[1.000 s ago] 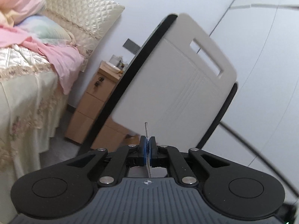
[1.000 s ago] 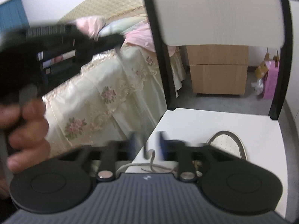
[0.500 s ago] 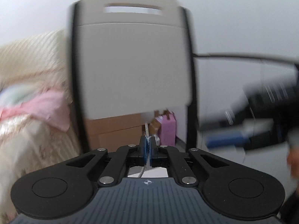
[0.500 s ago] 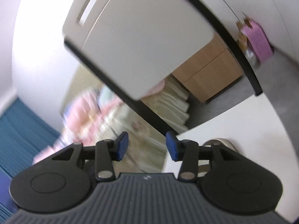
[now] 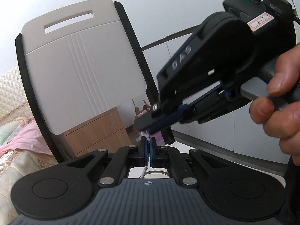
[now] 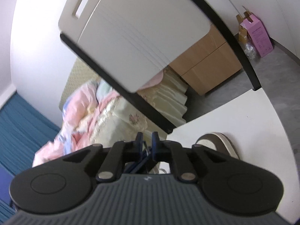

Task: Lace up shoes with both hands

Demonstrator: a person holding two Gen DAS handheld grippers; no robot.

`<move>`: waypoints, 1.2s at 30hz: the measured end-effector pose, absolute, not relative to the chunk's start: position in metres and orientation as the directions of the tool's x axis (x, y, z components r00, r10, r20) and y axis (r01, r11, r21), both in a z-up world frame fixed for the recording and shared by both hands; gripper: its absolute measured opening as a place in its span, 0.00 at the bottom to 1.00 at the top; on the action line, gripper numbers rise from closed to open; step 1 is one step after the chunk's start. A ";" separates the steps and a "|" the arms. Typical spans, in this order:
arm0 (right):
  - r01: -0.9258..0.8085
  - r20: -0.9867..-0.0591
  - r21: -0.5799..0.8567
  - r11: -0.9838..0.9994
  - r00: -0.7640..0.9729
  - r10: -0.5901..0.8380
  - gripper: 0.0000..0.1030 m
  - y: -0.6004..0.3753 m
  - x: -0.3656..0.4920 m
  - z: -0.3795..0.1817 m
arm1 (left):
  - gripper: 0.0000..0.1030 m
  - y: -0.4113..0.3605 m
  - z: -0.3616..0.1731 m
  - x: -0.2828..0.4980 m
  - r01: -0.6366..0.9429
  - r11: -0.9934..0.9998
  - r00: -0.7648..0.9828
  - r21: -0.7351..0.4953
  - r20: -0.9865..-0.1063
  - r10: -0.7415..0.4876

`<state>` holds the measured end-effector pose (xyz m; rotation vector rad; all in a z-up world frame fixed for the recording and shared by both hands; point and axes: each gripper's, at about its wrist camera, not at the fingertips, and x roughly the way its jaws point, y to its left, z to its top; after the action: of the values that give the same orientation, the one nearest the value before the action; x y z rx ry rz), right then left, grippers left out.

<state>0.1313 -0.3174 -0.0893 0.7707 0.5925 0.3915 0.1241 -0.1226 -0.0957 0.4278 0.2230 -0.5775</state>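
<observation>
My left gripper point(image 5: 148, 143) is shut on a thin grey-white shoelace point(image 5: 144, 169), whose tip sticks up just past the blue pads. My right gripper point(image 5: 145, 130), held by a hand point(image 5: 277, 112), reaches in from the right, its fingertips right above the left gripper's tips at the lace tip. In the right wrist view my right gripper point(image 6: 147, 138) has a narrow gap between its blue pads, and no lace shows in it. The shoe point(image 6: 219, 144), pale with a brown sole edge, lies on the white chair seat point(image 6: 234, 116), mostly hidden behind the gripper body.
The chair's white backrest point(image 5: 78, 65) with its black frame rises just behind the grippers. A bed with pink bedding point(image 6: 90, 108) stands to the left. A wooden nightstand point(image 6: 206, 63) and a pink box point(image 6: 258, 35) are behind the chair, and a blue curtain point(image 6: 22, 131) is at far left.
My right gripper came in from the right to the lace tip over my left gripper, and its jaws narrowed from wide open. My left gripper kept the lace while turning.
</observation>
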 end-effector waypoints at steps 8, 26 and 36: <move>-0.086 -0.324 0.771 0.631 0.800 0.505 0.03 -0.328 0.130 -0.093 | 0.05 -0.130 -0.096 0.119 0.580 0.734 0.812 0.352 -0.318 -0.489; -0.067 -0.333 0.813 0.579 0.762 0.555 0.05 -0.329 0.139 -0.104 | 0.02 -0.131 -0.087 0.135 0.573 0.748 0.815 0.335 -0.330 -0.476; -0.098 -0.409 0.704 0.704 0.754 0.514 0.23 -0.324 0.127 -0.099 | 0.03 -0.098 -0.069 0.152 0.594 0.658 0.804 0.462 -0.375 -0.462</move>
<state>0.1267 -0.3238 -0.0993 0.7159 0.6345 0.3672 0.1521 -0.0983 -0.0689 0.6042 0.2339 -0.6036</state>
